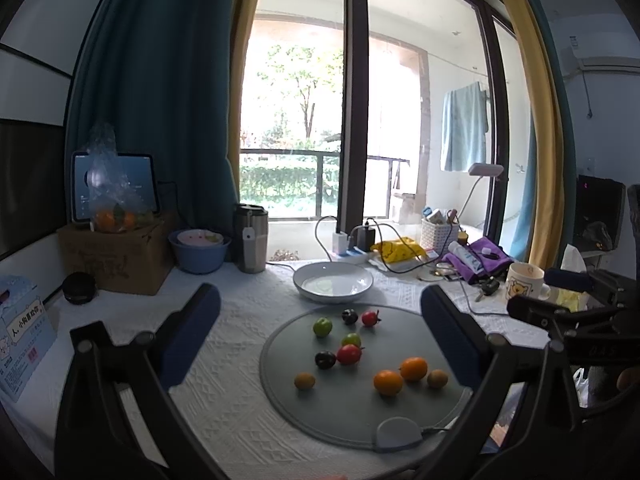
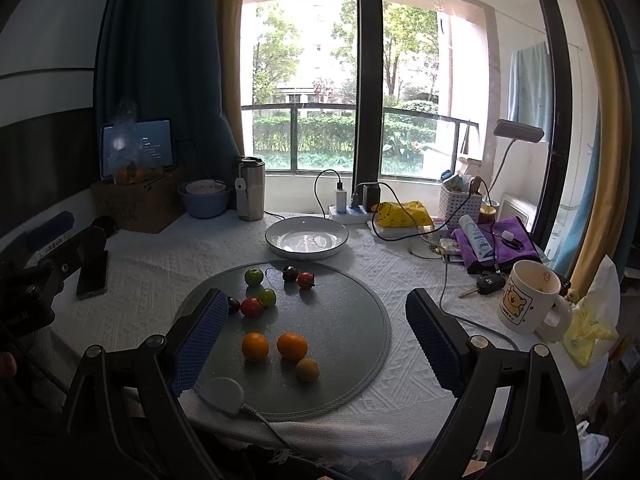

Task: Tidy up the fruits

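Several small fruits lie on a round grey mat: two oranges, green fruits, red fruits, dark fruits and brownish ones. An empty white plate stands just behind the mat. My left gripper is open and empty above the mat's near side. My right gripper is open and empty over the mat, its left pad hiding part of one dark fruit.
A blue bowl, a steel tumbler, a cardboard box with bagged oranges and a tablet stand at back left. A power strip, cables, a purple cloth, keys and a bear mug crowd the right. A phone lies left.
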Demonstrator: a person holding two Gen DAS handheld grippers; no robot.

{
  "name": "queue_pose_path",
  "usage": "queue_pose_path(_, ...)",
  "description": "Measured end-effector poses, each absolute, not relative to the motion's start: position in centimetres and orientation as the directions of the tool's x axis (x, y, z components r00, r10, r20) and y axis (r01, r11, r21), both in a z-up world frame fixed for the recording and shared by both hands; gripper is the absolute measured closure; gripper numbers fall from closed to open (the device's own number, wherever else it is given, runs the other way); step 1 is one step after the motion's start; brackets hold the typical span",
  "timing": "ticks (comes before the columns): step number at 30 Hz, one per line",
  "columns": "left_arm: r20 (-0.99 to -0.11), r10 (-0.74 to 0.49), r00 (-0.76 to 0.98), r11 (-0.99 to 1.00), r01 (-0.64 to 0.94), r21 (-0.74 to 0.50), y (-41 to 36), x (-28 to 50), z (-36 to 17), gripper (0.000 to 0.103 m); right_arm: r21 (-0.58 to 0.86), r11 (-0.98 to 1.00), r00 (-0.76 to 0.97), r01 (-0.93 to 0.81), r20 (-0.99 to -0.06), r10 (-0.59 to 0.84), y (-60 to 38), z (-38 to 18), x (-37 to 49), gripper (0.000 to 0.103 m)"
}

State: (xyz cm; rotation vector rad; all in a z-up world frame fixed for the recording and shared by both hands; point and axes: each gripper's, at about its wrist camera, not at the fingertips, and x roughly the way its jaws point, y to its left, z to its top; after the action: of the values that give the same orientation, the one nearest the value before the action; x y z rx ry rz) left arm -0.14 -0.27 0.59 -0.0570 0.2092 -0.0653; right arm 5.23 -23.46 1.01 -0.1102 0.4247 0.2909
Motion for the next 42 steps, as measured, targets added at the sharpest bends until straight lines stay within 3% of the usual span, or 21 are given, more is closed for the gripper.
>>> queue_pose_path(25, -0.242, -0.076, 0.967, 0.996, 0.061, -0.070, -0.3, 0.8, -0.2, 0.002, -0.034, 0.954, 0.854, -0.298, -0.455, 0.251, -23.4, 0.2, 5.9, 0.011)
queue_pose_path(30, -0.296, -0.086, 0.951, 0.995, 0.066, -0.077, -0.6, 2.2, -1.3, 0.002, -0.012, 0.955, 0.835, -0.298, -0.487, 0.255, -23.8, -0.5, 6.9, 0.011)
queue_pose_path(38, -0.461, -0.099, 0.882, 0.995, 0.074, -0.070, -1.2, 5.8, -4.7, 0.002, 0.037, 0.946, 0.756, -0.322, -0.591, 0.281, -23.2, -3.5, 9.7, 0.012)
queue_pose_path(42, -0.528, -0.102, 0.843, 0.995, 0.078, -0.068, -1.5, 7.4, -6.5, 0.002, 0.055, 0.943, 0.711, -0.329, -0.643, 0.285, -22.9, -5.5, 11.1, 0.019)
